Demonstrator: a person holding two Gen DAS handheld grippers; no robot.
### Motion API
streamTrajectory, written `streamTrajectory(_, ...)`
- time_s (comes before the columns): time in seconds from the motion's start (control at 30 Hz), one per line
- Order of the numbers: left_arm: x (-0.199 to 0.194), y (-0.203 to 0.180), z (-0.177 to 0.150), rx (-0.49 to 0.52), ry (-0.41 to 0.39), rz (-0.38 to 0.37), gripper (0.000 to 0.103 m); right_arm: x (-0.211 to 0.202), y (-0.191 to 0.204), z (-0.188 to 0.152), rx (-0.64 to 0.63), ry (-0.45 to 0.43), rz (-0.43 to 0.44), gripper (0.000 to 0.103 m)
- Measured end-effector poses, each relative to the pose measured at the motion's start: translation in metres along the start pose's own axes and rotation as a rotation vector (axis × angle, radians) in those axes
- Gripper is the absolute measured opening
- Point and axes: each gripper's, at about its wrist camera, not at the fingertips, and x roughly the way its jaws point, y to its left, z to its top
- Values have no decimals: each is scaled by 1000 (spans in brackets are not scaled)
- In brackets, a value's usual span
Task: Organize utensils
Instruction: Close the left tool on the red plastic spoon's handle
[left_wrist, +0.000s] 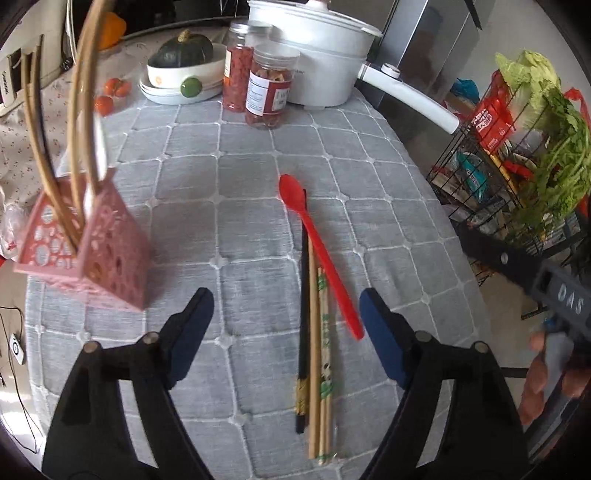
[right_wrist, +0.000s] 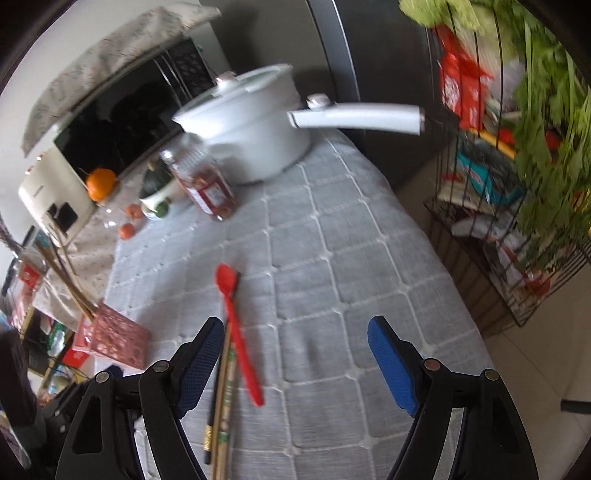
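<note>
A red spoon (left_wrist: 318, 251) lies on the grey quilted tablecloth (left_wrist: 258, 155) beside a black chopstick (left_wrist: 303, 306) and several wooden chopsticks (left_wrist: 320, 354). A pink perforated utensil holder (left_wrist: 88, 251) with several wooden chopsticks in it stands at the left. My left gripper (left_wrist: 286, 314) is open and empty above the loose utensils. My right gripper (right_wrist: 295, 354) is open and empty; the red spoon (right_wrist: 240, 339) and chopsticks (right_wrist: 223, 398) lie by its left finger. The pink holder (right_wrist: 114, 341) is further left.
A white pot (left_wrist: 314, 48) with a long handle, two jars (left_wrist: 269, 85), a white dish with a squash (left_wrist: 181, 70) and tomatoes (left_wrist: 110, 92) stand at the back. A wire rack (left_wrist: 517, 177) of greens and packets stands off the table's right edge.
</note>
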Motion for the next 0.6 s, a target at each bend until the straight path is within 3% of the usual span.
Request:
streamTrajectory(0.17, 43, -9, 31, -61, 39, 12, 67, 21, -28, 1, 50, 74, -30, 81)
streamTrajectory(0.4, 91, -13, 64, -98, 85, 105, 60, 38, -38, 2, 68, 121, -18, 81)
streamTrajectory(0.6, 105, -9, 70, -129, 91, 137, 46, 40, -37, 4, 71, 128, 5, 81)
